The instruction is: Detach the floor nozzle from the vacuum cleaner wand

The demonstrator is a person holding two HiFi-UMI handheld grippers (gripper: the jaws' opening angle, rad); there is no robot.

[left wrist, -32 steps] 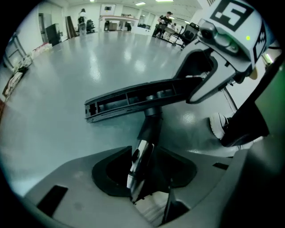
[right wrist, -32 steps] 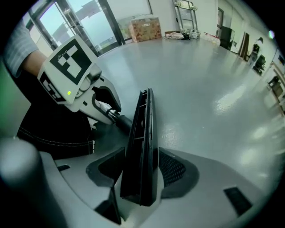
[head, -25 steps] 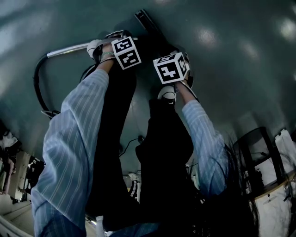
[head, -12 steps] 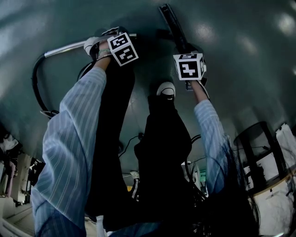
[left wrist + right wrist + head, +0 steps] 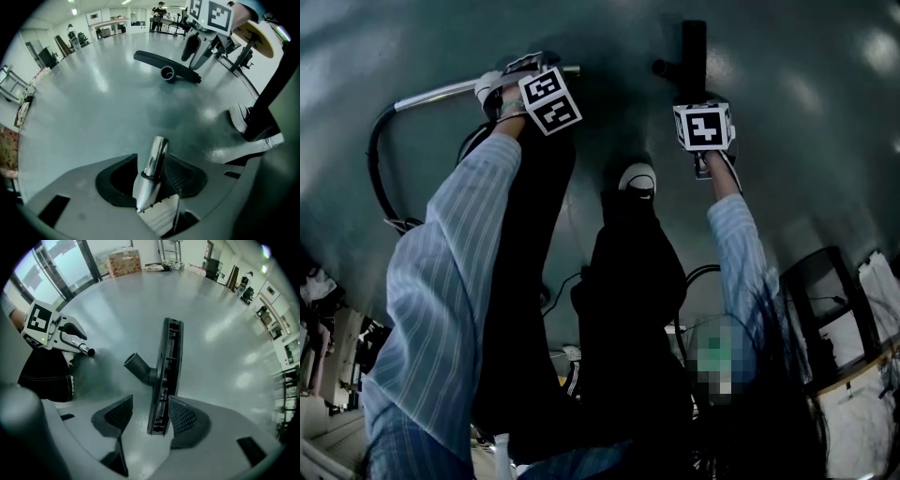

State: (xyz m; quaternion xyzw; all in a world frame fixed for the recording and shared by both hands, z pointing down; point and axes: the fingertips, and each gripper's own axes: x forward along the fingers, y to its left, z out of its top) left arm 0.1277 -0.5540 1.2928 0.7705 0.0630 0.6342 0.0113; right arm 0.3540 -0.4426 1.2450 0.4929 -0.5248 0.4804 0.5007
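Observation:
The chrome wand (image 5: 441,94) lies out to the left, its bare open end (image 5: 154,164) pinched in my left gripper (image 5: 152,161), which is shut on it. The black floor nozzle (image 5: 694,52) is off the wand and stretches straight away from me. It sits on edge (image 5: 166,366), with its round neck (image 5: 136,364) sticking out to the left. My right gripper (image 5: 151,401) points down over the nozzle's near end. That end lies between the wide jaws against the right pad (image 5: 183,416), with bare floor showing between it and the left pad (image 5: 119,416).
A black hose (image 5: 375,159) curves from the wand's far end round the left side. The person's white-toed shoe (image 5: 637,178) and dark trouser legs stand between the two grippers. A black stand (image 5: 825,300) is at the right, and a cable (image 5: 567,286) lies by the feet.
The right gripper has moved right, away from the wand's end. The nozzle went with it and swung from slanting to pointing straight away. The left gripper and wand stayed put.

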